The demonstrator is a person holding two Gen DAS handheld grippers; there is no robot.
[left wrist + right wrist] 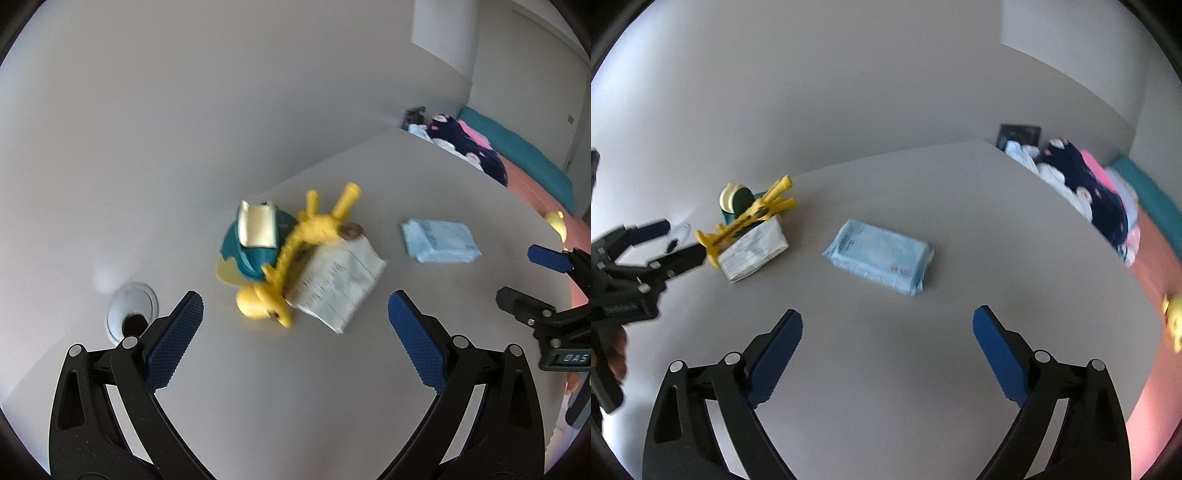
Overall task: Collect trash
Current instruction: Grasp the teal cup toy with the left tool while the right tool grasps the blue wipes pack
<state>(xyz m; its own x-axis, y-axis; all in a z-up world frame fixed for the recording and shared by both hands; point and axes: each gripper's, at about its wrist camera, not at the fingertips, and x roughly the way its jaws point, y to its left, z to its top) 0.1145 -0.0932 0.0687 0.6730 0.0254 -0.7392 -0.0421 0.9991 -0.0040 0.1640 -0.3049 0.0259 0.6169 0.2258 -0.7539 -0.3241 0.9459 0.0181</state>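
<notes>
On the grey table (424,177) nothing I see serves as a container. My left gripper (295,339) has its jaws wide and empty, with the printed paper wrapper (334,282) just ahead between them, beside a yellow toy (291,251) and a teal toy (255,243). My right gripper (888,354) also gapes empty, the pale blue wipes pack (881,256) ahead of it. Only the left view shows the round grommet hole (131,310) clearly.
</notes>
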